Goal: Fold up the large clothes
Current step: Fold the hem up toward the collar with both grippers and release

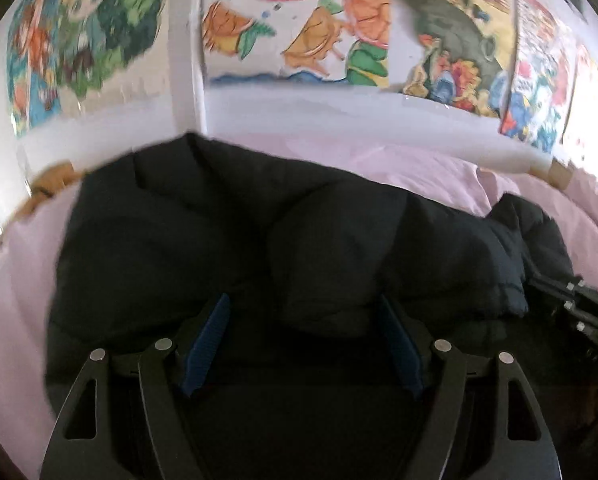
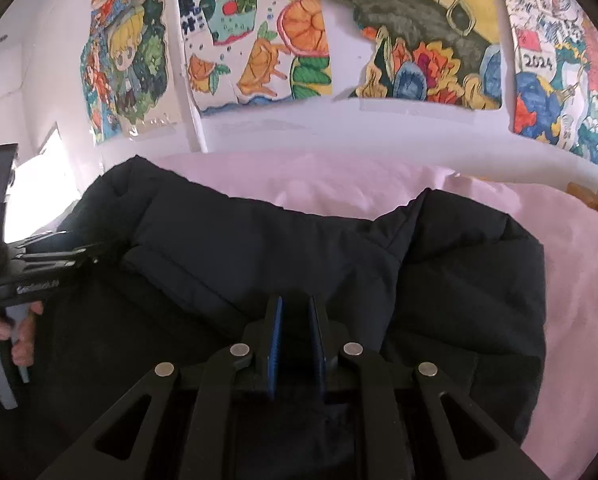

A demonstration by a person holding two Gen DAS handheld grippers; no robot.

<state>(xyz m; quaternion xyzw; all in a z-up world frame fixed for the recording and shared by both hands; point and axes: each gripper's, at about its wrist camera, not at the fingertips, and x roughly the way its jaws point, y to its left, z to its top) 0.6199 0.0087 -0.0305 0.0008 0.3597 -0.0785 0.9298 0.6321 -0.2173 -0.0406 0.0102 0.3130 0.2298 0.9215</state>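
Observation:
A black padded jacket [image 1: 259, 236] lies bunched on a pink bed sheet [image 1: 439, 176]; it also fills the right wrist view [image 2: 299, 240]. My left gripper [image 1: 303, 312] is open, its blue pads wide apart over the jacket's near edge, with a puffy fold between them. My right gripper [image 2: 297, 312] has its blue pads close together with dark jacket fabric pinched between them. The right gripper shows at the right edge of the left wrist view [image 1: 579, 304]. The left gripper, held by a hand, shows at the left edge of the right wrist view [image 2: 39, 264].
The pink sheet [image 2: 571, 280] covers the bed around the jacket. A white wall [image 2: 339, 128] with several colourful drawings [image 2: 419, 40] stands right behind the bed. Wooden bed-frame corners [image 1: 559, 174] show at the sides. A bright window [image 2: 51, 184] is at the left.

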